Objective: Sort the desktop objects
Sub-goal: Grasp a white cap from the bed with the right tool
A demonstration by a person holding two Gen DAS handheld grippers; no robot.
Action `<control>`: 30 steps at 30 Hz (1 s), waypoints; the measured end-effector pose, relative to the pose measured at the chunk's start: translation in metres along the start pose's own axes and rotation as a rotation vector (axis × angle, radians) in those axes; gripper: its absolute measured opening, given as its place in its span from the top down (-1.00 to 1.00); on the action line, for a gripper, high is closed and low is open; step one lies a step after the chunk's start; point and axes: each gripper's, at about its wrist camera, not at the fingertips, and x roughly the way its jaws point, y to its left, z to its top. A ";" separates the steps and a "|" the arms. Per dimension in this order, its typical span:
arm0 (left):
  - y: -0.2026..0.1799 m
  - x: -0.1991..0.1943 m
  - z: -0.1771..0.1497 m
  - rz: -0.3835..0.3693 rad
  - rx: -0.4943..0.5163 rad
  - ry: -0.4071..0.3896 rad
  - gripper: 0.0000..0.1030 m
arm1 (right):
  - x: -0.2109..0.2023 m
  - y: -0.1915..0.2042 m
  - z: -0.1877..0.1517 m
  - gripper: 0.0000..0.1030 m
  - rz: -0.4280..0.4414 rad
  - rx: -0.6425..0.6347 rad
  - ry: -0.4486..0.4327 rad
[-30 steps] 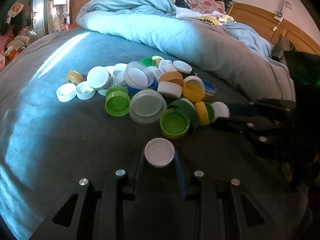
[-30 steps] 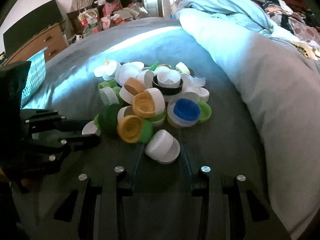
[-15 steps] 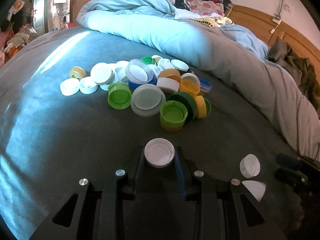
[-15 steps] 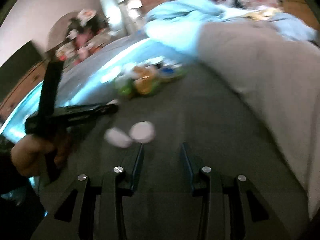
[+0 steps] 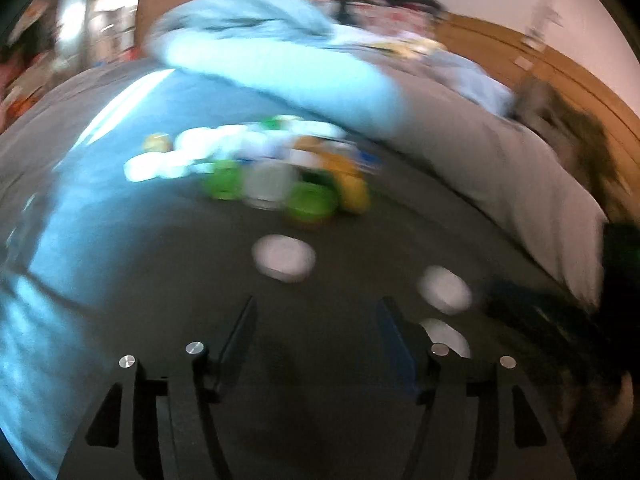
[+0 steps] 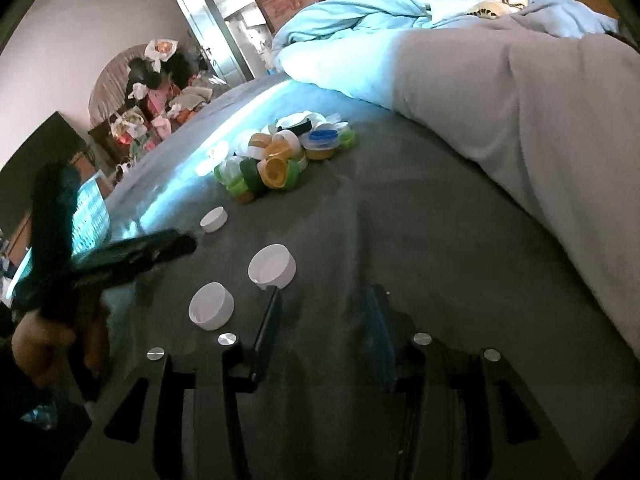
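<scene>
We found both claws standing apart and holding nothing. The left claw (image 5: 316,320) had its two fingers spread wide over the grey bed sheet (image 5: 160,264); its view was heavily smeared, so fine detail could not be read. Just ahead of that claw, between the lines of its fingers, lay one white cap (image 5: 284,258). A second white cap (image 5: 444,290) lay ahead and to its right, and a third white cap (image 5: 450,338) sat partly hidden behind its right finger. Farther ahead, well apart from the claw, was the pile of mixed caps (image 5: 280,176), in green, yellow, white and blue.

The right claw (image 6: 324,312) was likewise spread, its fingers empty. An open-side-up white cap (image 6: 272,266) lay at the tip of its left finger; we could not tell whether the two touched. A closed-top white cap (image 6: 211,306) lay just left of that finger, and a smaller white cap (image 6: 214,219) lay farther ahead and to the left. The cap pile (image 6: 280,156) sat well ahead of this claw. The other claw's dark fingers (image 6: 160,246) entered from the left, pointing towards the loose caps, with the person's hand (image 6: 44,340) behind them. A light blue duvet (image 6: 360,16) lay bunched beyond the pile.
</scene>
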 end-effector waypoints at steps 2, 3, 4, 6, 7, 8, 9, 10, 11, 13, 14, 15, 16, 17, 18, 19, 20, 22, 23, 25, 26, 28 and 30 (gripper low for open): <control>-0.023 0.000 -0.010 -0.051 0.092 0.016 -0.34 | 0.003 -0.002 0.002 0.18 0.016 0.011 0.009; -0.031 0.002 -0.013 -0.067 0.116 0.024 -0.34 | 0.004 -0.003 0.002 0.18 0.022 0.018 0.013; -0.037 0.004 -0.015 -0.077 0.131 0.023 -0.34 | 0.005 -0.004 0.002 0.17 0.028 0.022 0.015; -0.042 0.010 -0.015 -0.078 0.133 0.025 -0.35 | 0.003 -0.005 0.001 0.11 0.040 0.023 0.017; -0.043 0.013 -0.014 -0.071 0.134 0.029 -0.36 | 0.004 -0.004 0.002 0.10 0.038 0.018 0.020; -0.042 0.016 -0.013 -0.073 0.130 0.036 -0.37 | 0.004 -0.002 0.001 0.07 0.033 0.009 0.023; -0.042 0.018 -0.011 -0.076 0.128 0.042 -0.37 | 0.005 -0.001 0.002 0.03 0.032 0.003 0.024; -0.042 0.018 -0.010 -0.079 0.131 0.041 -0.37 | 0.005 0.000 0.002 0.01 0.036 0.001 0.024; -0.043 0.016 -0.010 -0.088 0.135 0.038 -0.38 | 0.005 -0.002 0.002 0.00 0.051 0.011 0.021; -0.044 0.012 -0.010 -0.103 0.136 0.029 -0.38 | 0.002 -0.008 0.001 0.00 0.077 0.043 0.004; -0.044 0.009 -0.011 -0.106 0.132 0.022 -0.38 | -0.001 -0.013 0.001 0.00 0.085 0.069 -0.008; -0.044 0.006 -0.010 -0.110 0.128 0.012 -0.38 | -0.002 -0.016 0.001 0.00 0.083 0.086 -0.019; -0.045 0.003 -0.011 -0.107 0.130 0.003 -0.41 | -0.004 -0.019 0.000 0.00 0.084 0.104 -0.029; -0.046 0.000 -0.011 -0.100 0.135 -0.009 -0.50 | -0.004 -0.021 0.000 0.00 0.092 0.117 -0.030; -0.047 0.000 -0.010 -0.091 0.145 -0.015 -0.53 | -0.003 -0.022 0.001 0.00 0.094 0.120 -0.028; -0.049 0.002 -0.009 -0.083 0.156 -0.013 -0.53 | -0.002 -0.021 0.001 0.00 0.091 0.117 -0.024; -0.051 0.006 -0.009 -0.084 0.166 -0.005 -0.53 | -0.001 -0.020 0.001 -0.01 0.089 0.113 -0.022; -0.055 0.015 -0.009 -0.075 0.189 0.013 -0.53 | -0.001 -0.021 0.002 -0.01 0.090 0.114 -0.022; -0.056 0.022 -0.010 -0.073 0.200 0.033 -0.50 | -0.001 -0.021 0.002 -0.01 0.091 0.115 -0.022; -0.057 0.029 -0.010 -0.062 0.205 0.059 -0.48 | -0.001 -0.021 0.002 -0.01 0.087 0.112 -0.021; -0.056 0.029 -0.009 -0.061 0.200 0.060 -0.39 | -0.001 -0.020 0.002 -0.01 0.079 0.106 -0.022; -0.052 0.028 -0.007 -0.066 0.178 0.056 -0.10 | -0.001 -0.018 0.003 0.00 0.066 0.095 -0.021; -0.044 0.025 -0.006 -0.071 0.138 0.053 0.31 | -0.001 -0.016 0.003 0.02 0.050 0.083 -0.024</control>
